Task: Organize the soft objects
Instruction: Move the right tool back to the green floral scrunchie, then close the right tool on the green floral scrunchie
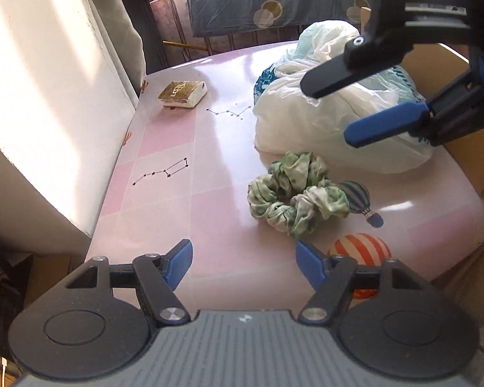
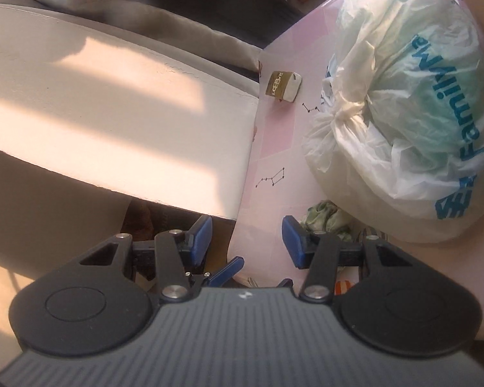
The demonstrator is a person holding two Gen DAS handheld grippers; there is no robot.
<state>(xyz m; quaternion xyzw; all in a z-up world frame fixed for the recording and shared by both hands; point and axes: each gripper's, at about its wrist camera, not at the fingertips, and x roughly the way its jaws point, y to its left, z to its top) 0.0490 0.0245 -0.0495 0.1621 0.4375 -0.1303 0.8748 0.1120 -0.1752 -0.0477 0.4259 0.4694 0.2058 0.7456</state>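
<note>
A green-and-white tie-dye scrunchie (image 1: 297, 193) lies on the pink table (image 1: 177, 193), just in front of a tied white plastic bag (image 1: 306, 119) with teal print. My left gripper (image 1: 243, 258) hovers low over the table short of the scrunchie, open with nothing between its blue pads. My right gripper (image 1: 327, 109) hangs above the bag at the upper right, open and empty. In the right wrist view the right gripper (image 2: 247, 235) points along the table's left edge. There the scrunchie (image 2: 326, 219) peeks out by its right finger, the bag (image 2: 403, 113) fills the right, and the left gripper (image 2: 258, 274) shows below.
A small gold-and-white packet (image 1: 182, 93) lies at the table's far left corner. A white wall ledge (image 1: 48, 96) borders the table's left side. A cardboard box (image 1: 435, 64) stands behind the bag at the right. Printed balloons (image 1: 358, 251) mark the tabletop.
</note>
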